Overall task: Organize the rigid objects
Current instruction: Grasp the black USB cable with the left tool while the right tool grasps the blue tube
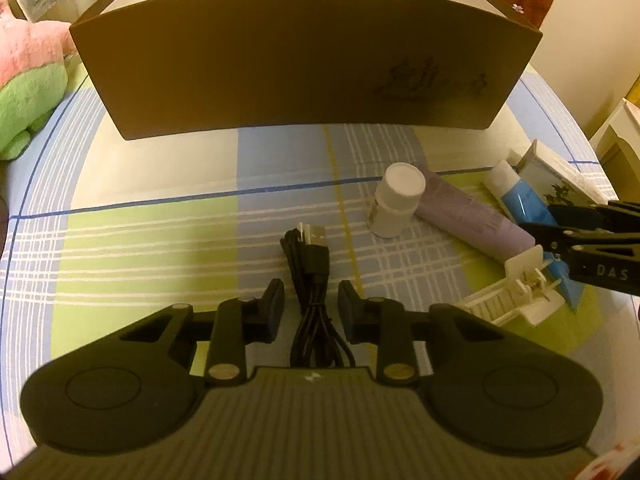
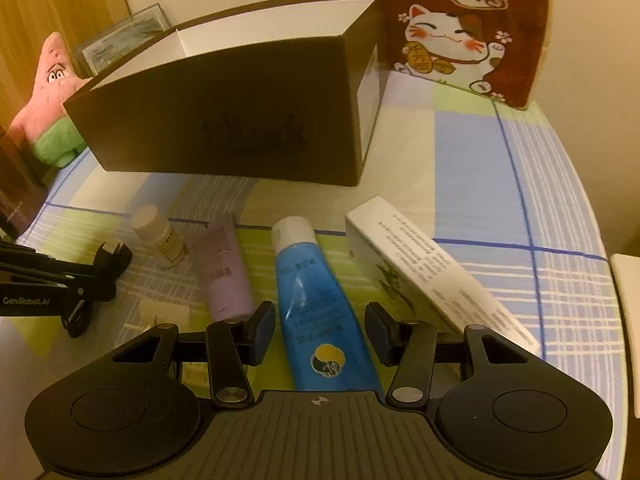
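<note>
Tongs (image 1: 310, 304) over plaid tablecloth (image 1: 160, 240) (wall perhaps beige)

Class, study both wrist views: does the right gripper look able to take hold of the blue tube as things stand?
Probably yes. The right gripper is open, with the blue tube lying between its fingers and nothing over it. The purple tube and white carton lie close on either side but apart from it.

Black USB cable (image 1: 316, 300), white bottle (image 1: 394, 206), purple tube (image 1: 472, 216) and blue tube (image 2: 320, 304) lie before the brown box (image 1: 304, 68).
</note>
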{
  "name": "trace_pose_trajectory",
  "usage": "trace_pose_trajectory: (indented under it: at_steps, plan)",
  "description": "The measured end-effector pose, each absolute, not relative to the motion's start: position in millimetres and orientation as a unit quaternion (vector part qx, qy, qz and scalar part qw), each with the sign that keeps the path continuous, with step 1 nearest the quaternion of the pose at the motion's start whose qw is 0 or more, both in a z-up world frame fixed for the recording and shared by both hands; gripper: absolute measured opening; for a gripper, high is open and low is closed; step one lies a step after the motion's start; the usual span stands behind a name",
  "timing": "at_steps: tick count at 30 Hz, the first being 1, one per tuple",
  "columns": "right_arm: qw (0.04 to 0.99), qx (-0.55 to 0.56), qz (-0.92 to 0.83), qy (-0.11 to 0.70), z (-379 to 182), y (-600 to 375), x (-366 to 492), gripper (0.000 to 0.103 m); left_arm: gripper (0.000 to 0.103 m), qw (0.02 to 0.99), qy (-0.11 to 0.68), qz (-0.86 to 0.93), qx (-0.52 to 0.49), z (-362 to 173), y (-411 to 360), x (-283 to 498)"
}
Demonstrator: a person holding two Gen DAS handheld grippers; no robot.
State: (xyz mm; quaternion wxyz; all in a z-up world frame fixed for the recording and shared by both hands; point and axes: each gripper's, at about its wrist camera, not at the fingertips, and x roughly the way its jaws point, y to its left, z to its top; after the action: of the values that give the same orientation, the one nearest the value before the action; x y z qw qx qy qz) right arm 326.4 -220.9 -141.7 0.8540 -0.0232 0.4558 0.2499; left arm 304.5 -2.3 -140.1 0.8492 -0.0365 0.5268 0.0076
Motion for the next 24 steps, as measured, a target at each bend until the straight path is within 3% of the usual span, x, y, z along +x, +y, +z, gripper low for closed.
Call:
trace_pose_trajectory:
  at_steps: [6, 8, 10, 24]
  plan:
    - [0.858, -0.059, 0.255, 0.442, -145, -202, 329, 0.051, 0.026, 0.853, 0.521, 0.008, -0.034, -142, -3, 306]
    - [0.861, -0.074, 0.251, 0.436, -145, -198, 329, 0.042, 0.023, 0.854, 0.519, 0.008, -0.033, -143, -3, 308]
    - [0.862, -0.089, 0.25, 0.431, -146, -195, 327, 0.041, 0.02, 0.855, 0.517, 0.007, -0.027, -143, -3, 308]
    - [0.857, -0.089, 0.244, 0.445, -141, -218, 279, 0.04, 0.017, 0.851, 0.525, -0.013, -0.013, -137, -6, 265]
